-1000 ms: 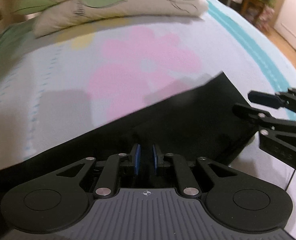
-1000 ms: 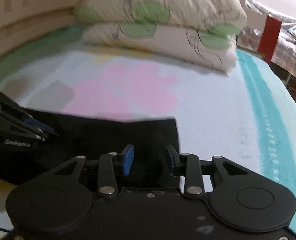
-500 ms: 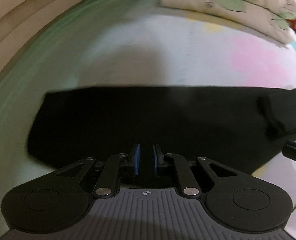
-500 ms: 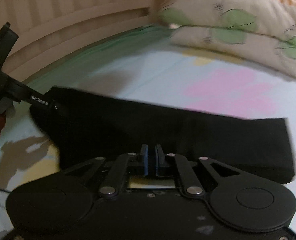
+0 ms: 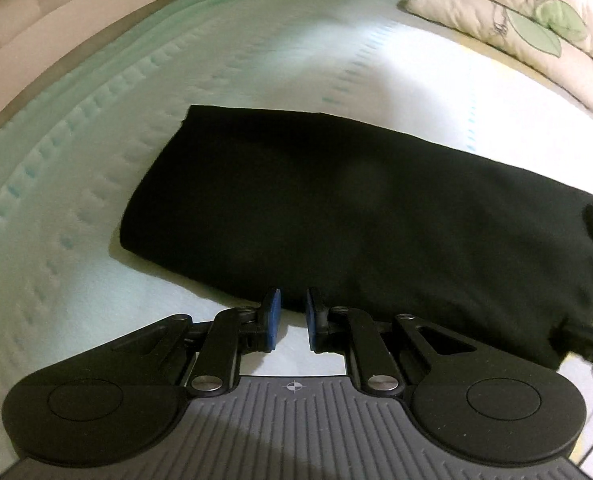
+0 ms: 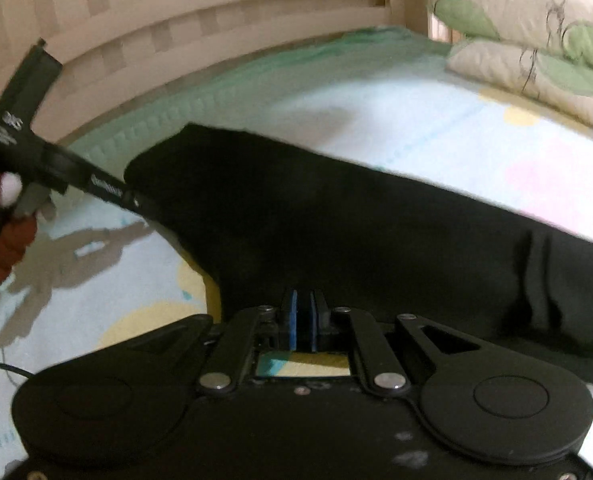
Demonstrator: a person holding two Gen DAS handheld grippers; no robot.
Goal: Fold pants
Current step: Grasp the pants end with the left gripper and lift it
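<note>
The black pants (image 5: 356,208) lie folded lengthwise in a long band across the bed; they also show in the right wrist view (image 6: 356,232). My left gripper (image 5: 293,312) sits at the pants' near edge, its blue pads a small gap apart with only sheet between them. My right gripper (image 6: 302,320) is over the near edge of the pants, its pads almost touching; whether cloth is pinched between them is not clear. The left gripper's body (image 6: 36,152) shows in the right wrist view, reaching to the pants' left end.
The bed sheet (image 5: 76,240) is pale with green quilted border and pink and yellow flowers. Leaf-print pillows (image 6: 536,40) are stacked at the far right. A wooden slatted bed rail (image 6: 176,20) runs behind the bed.
Both grippers swung left along the pants. The left gripper drew back to the near edge, off the cloth. The right gripper closed from wide open to nearly shut.
</note>
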